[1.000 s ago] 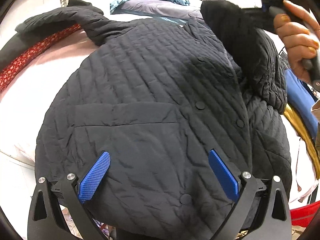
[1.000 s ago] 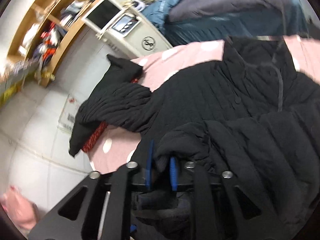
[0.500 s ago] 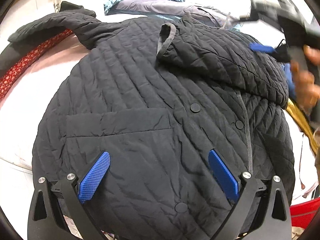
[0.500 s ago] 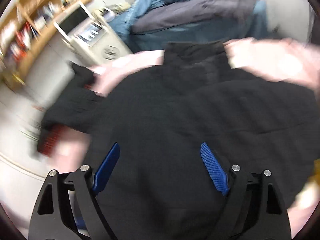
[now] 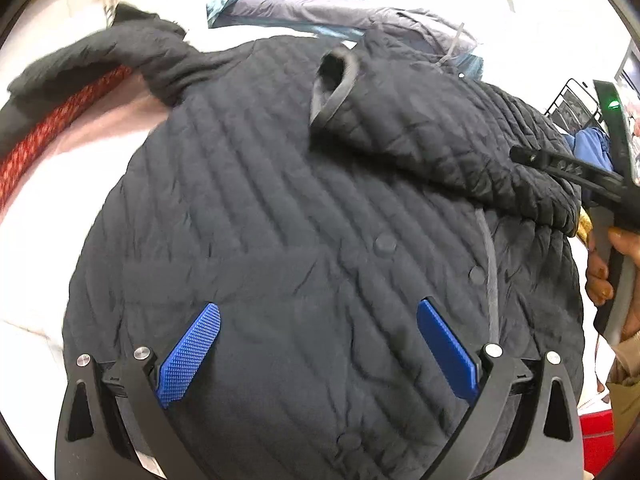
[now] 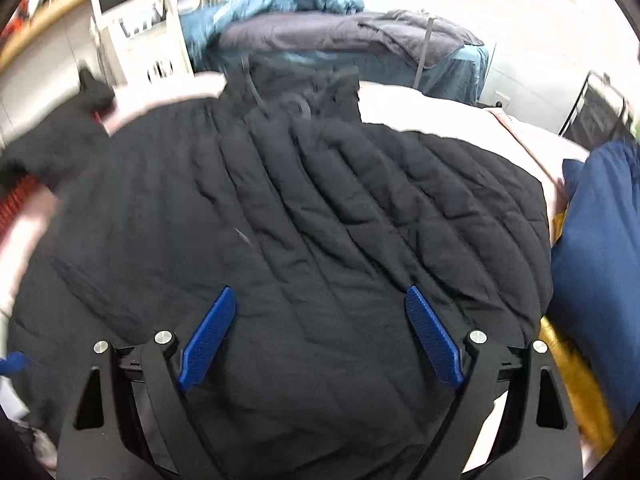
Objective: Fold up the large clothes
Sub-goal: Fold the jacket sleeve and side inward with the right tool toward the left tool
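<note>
A black quilted jacket (image 5: 280, 220) lies front up on a pink and white bed, and it also fills the right wrist view (image 6: 300, 220). Its right sleeve (image 5: 440, 140) is folded across the chest, cuff (image 5: 332, 84) near the collar. Its left sleeve (image 5: 112, 56) stretches out to the far left. My left gripper (image 5: 316, 344) is open and empty above the jacket's hem. My right gripper (image 6: 318, 336) is open and empty above the lower right part of the jacket; its body shows at the right edge of the left wrist view (image 5: 580, 184).
A red patterned cloth (image 5: 52, 124) lies under the left sleeve. A grey and teal pile of clothes (image 6: 340, 32) lies beyond the collar. A dark blue garment (image 6: 596, 264) and a yellow one (image 6: 572, 380) lie to the right. A white machine (image 6: 136, 28) stands at the back left.
My right gripper laid the right sleeve across the chest, opened and let it go, then drew back to the right. The left gripper has stayed open over the hem.
</note>
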The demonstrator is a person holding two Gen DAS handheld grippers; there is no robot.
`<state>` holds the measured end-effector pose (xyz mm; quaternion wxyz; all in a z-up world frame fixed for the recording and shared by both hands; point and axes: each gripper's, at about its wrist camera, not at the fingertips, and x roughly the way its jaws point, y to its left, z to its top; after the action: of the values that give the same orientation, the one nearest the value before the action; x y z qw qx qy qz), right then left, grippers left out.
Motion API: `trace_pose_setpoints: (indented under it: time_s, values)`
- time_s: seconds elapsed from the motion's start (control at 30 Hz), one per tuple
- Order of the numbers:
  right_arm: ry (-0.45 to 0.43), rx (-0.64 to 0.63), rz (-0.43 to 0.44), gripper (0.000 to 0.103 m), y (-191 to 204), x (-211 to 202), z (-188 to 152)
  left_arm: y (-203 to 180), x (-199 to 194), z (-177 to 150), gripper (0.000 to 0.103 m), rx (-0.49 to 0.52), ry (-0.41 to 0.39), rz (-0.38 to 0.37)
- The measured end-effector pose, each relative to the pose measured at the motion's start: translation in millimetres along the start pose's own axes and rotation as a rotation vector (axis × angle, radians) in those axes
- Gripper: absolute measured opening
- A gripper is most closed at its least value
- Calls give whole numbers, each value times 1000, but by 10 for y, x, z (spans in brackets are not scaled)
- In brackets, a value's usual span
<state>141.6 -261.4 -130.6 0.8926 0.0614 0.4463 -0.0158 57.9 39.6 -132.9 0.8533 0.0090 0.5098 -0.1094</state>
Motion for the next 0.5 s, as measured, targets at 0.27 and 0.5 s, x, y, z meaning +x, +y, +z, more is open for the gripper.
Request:
trace_pose_setpoints:
  time_s: [0.27,0.5]
  values:
    - [-4,210,44,86,-342,-292,-310,-122,243,648,97,9,-88,-8]
    - [28,155,-7,86,-424,-395,-662,-245,835,1130,26,-9,3,-64]
